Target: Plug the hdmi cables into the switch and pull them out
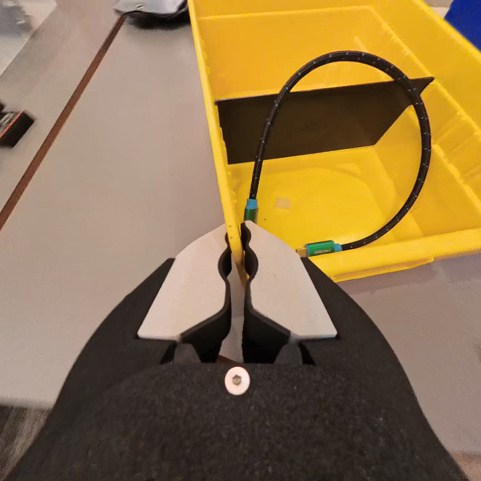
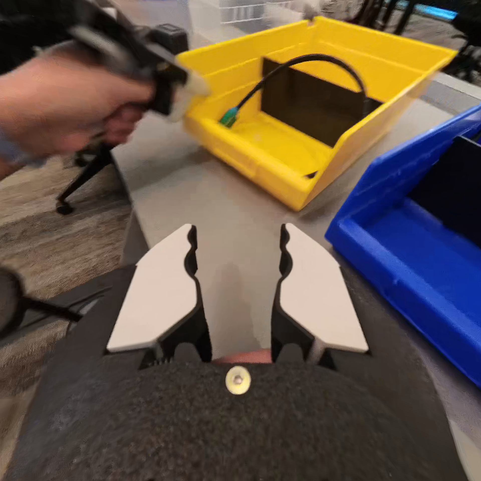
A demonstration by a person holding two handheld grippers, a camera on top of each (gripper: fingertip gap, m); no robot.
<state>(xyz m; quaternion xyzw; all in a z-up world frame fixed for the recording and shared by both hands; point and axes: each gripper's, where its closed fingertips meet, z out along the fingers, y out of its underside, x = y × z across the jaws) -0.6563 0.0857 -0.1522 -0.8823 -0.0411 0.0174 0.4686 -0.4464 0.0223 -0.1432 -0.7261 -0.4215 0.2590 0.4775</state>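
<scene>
A short black braided HDMI cable with green plugs lies looped in the yellow bin, arching over a black divider. One plug stands against the bin's left wall and the other lies near the front wall. My left gripper is shut on the bin's left wall, one pad on each side. In the right wrist view it shows blurred at that wall, held by a hand. My right gripper is open and empty above the grey table. No switch is in view.
A blue bin with a dark divider stands right of the yellow bin. The table's left edge and carpeted floor lie to the left. A small dark box sits on a neighbouring surface. The grippers' ends are close to 25 cm from one another.
</scene>
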